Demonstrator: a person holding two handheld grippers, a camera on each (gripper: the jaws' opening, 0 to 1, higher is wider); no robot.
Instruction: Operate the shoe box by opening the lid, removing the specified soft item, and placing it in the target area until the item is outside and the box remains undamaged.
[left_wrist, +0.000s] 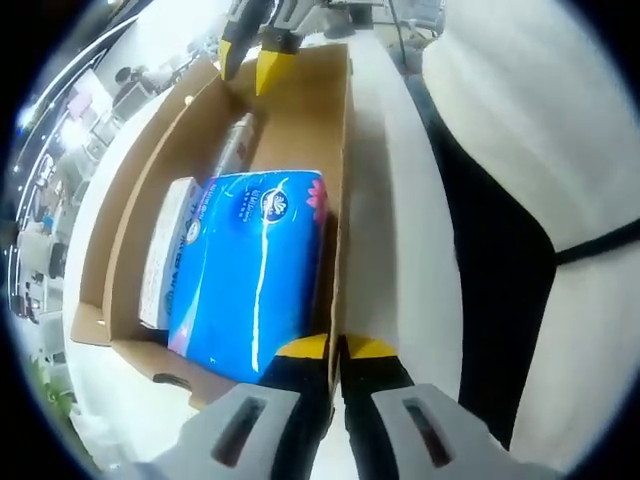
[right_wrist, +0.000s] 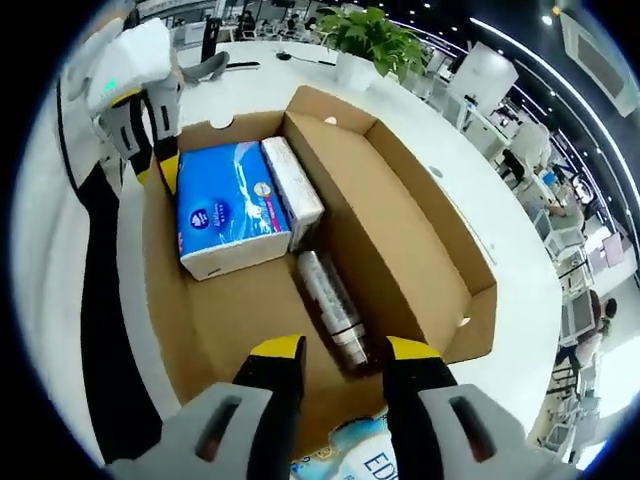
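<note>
The open cardboard shoe box lies on a white table. Inside it are a soft blue tissue pack, a white pack beside it and a silver bottle. My left gripper is shut on the box's side wall next to the blue pack. Above the far end of the box, over the bottle, my right gripper is open and holds nothing. The lid lies folded back.
A second blue-and-white printed pack shows under my right gripper's body. A potted plant stands past the box on the table. A person's black-and-white clothing is close along one side of the box.
</note>
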